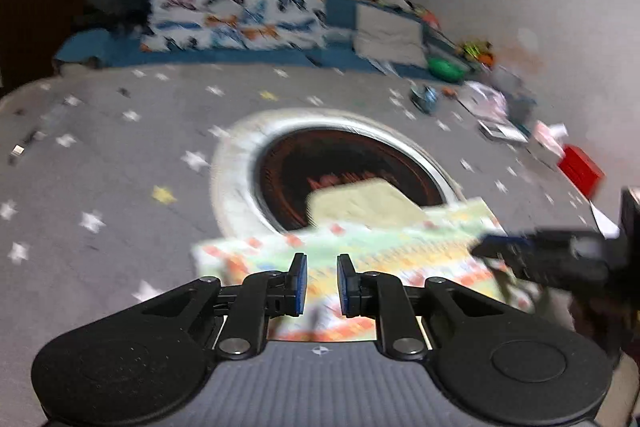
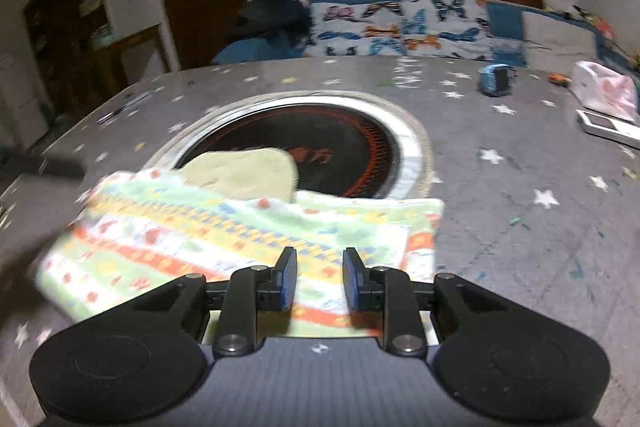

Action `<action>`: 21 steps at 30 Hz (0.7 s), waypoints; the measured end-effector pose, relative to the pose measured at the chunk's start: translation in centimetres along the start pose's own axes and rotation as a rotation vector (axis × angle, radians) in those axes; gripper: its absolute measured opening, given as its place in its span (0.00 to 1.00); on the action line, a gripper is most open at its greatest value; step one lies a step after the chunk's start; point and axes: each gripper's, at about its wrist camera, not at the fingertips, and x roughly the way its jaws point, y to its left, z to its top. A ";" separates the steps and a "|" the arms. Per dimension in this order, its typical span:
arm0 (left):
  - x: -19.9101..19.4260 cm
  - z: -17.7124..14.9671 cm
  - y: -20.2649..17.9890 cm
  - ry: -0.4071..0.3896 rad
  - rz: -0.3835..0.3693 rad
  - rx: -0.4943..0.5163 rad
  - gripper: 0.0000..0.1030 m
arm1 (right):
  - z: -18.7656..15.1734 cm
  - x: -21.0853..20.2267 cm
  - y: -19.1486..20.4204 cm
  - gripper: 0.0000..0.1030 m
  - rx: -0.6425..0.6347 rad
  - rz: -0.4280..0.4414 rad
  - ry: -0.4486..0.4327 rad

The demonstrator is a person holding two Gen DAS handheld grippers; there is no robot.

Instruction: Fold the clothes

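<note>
Right wrist: patterned cloth (image 2: 224, 239) lengthwise left-right

right claw (image 2: 319, 279) parted, over patterned cloth (image 2: 224, 231)

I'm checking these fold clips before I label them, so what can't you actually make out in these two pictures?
- Near edge of the patterned cloth: hidden under each gripper's body, both views.
- Right gripper in the left wrist view: smeared by motion, so its jaws cannot be read there.
- Clutter along the far right of the table: too blurred to name.
- Red writing on the round black burner: blurred and partly covered by the pale green cloth.
</note>
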 end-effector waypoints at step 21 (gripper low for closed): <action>3.0 0.9 -1.5 0.044 0.003 -0.036 0.20 | 2.7 3.1 3.6 0.15 -0.085 0.046 0.042</action>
